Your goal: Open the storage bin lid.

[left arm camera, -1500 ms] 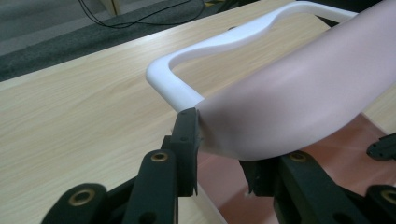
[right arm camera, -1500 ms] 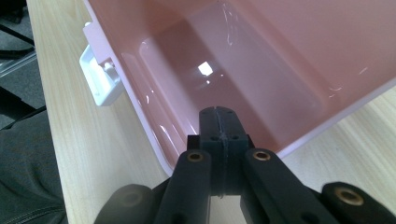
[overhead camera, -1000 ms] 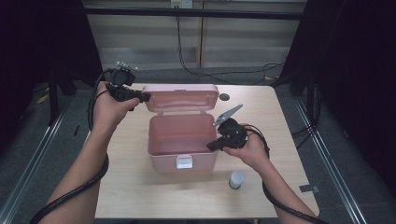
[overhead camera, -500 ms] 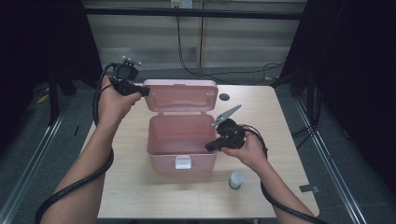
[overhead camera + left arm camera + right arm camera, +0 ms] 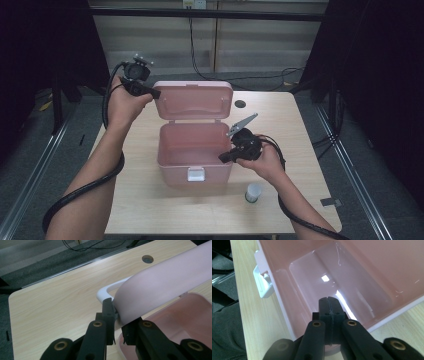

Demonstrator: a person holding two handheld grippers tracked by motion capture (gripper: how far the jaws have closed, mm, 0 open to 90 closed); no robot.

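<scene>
A pink plastic box stands open in the middle of the table, its lid raised at the back. My left gripper is at the lid's upper left corner. In the left gripper view its jaws are shut on the lid's edge, next to the white handle. My right gripper sits at the box's right rim, shut with nothing between its jaws, pointing into the empty box interior. The white latch shows on the front wall.
A small white cup-like container stands on the table in front of the box's right corner, close to my right hand. A round cable hole lies at the back right. Black cables trail from both grippers.
My left gripper has moved slightly up and back with the lid's corner, so the lid stands a little higher. The right gripper has stayed at the box's right rim.
</scene>
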